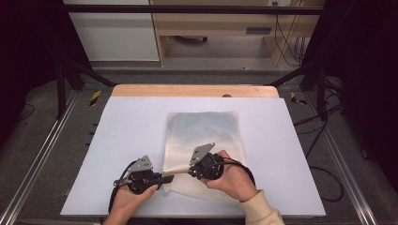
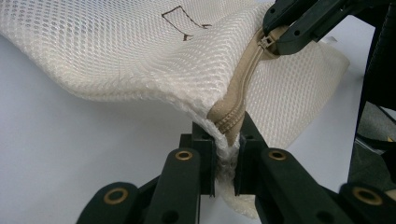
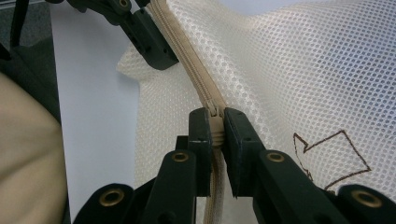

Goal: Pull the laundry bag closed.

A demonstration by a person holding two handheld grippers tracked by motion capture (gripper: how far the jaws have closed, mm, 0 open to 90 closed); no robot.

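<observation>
One mesh bag [image 1: 202, 136] lies gripped by two claws: left [image 2: 227, 140] clamps its zipper end, right [image 3: 215, 122] its slider.

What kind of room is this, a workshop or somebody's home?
Probably a lab recording bench, not a home: a white table inside a dark metal frame, cables on the floor, and handheld tongs working on a mesh bag.

Bare table [image 1: 117, 140] lies open either side of the mesh bag [image 1: 202, 131]; both hands crowd its near edge.
</observation>
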